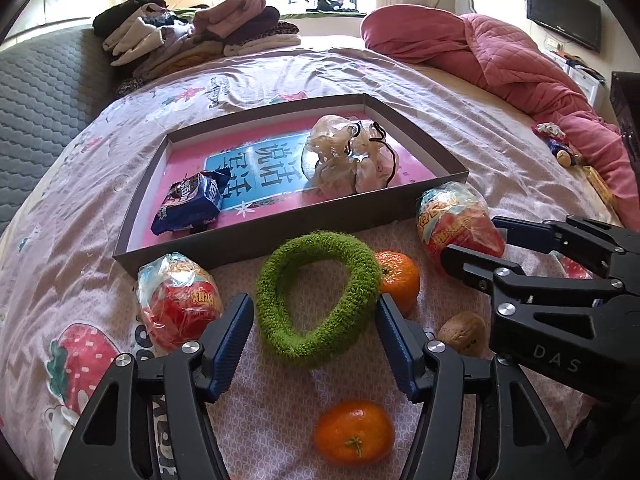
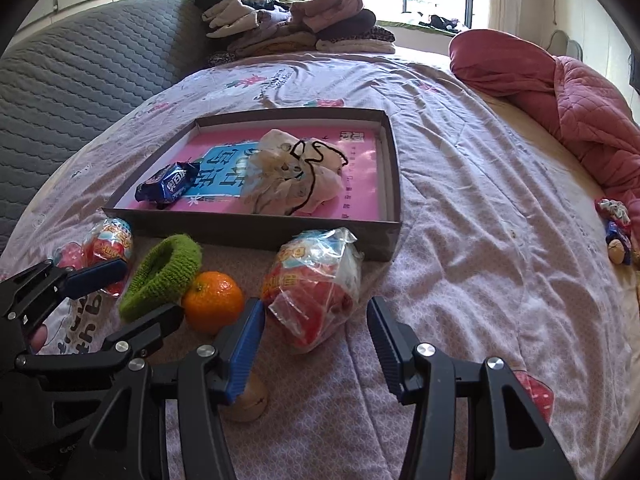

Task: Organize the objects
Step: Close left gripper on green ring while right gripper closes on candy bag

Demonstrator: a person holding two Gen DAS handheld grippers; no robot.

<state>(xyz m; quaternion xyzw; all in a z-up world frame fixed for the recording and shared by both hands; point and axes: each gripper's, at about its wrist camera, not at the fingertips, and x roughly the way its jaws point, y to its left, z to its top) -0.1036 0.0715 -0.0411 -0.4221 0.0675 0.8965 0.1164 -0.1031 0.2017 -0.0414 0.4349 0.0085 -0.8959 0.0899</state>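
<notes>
A green fuzzy ring (image 1: 318, 294) lies on the bedsheet between the fingers of my left gripper (image 1: 316, 312), which is open with its pads just beside the ring. My right gripper (image 2: 315, 308) is open around a red snack bag (image 2: 316, 292), pads apart from it. From the left wrist the right gripper (image 1: 472, 240) shows beside that bag (image 1: 456, 220). Behind them is a shallow grey box (image 1: 256, 240) holding a blue snack pack (image 1: 192, 204) and a clear bag with black cord (image 1: 348, 156). Two tangerines (image 1: 398, 276) (image 1: 354, 432) and a walnut (image 1: 464, 332) lie nearby.
A second red snack bag (image 1: 178, 300) lies left of the ring. Folded clothes (image 1: 192, 36) are stacked at the bed's far side, and a pink quilt (image 1: 500, 52) is bunched at the right. Small toys (image 2: 618, 232) lie near the quilt.
</notes>
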